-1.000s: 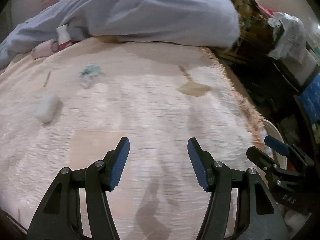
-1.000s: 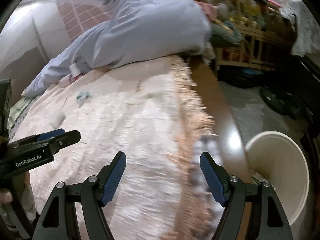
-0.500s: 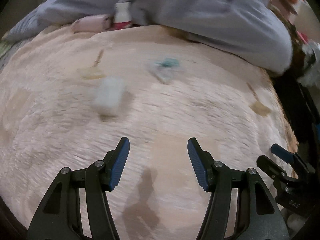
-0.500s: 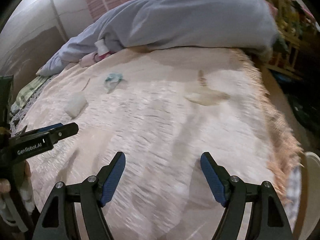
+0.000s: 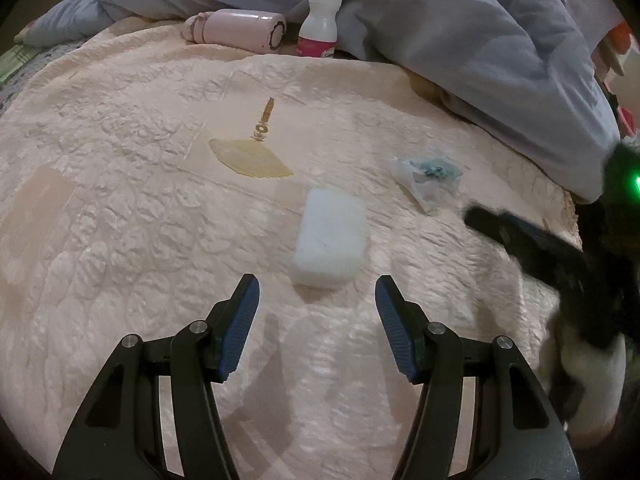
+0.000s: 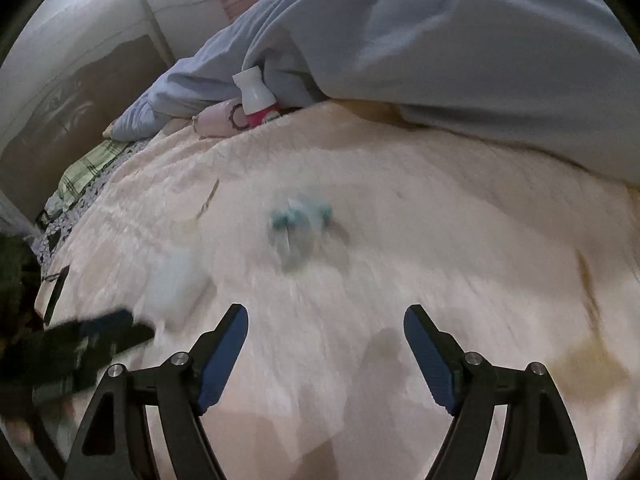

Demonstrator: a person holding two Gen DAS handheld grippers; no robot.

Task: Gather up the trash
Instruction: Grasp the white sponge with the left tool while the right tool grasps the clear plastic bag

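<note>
A white tissue pack lies flat on the pink bedspread, just ahead of my left gripper, which stands open and empty. A crumpled clear wrapper with teal bits rests to the right of the pack. In the right wrist view the same wrapper is blurred, ahead of my right gripper. That gripper's jaws are opening with nothing between them. The tissue pack shows as a pale blur at left. The right gripper also appears as a dark blur at the left wrist view's right edge.
A pink rolled case and a white bottle with a pink label sit at the edge of the grey-blue duvet. A yellow fan-shaped print marks the bedspread. A checked cloth lies at the bed's left side.
Both grippers have swept left across the bed. The tissue pack and wrapper now lie closer ahead. The white bin and the fringed bed edge have left the right wrist view.
</note>
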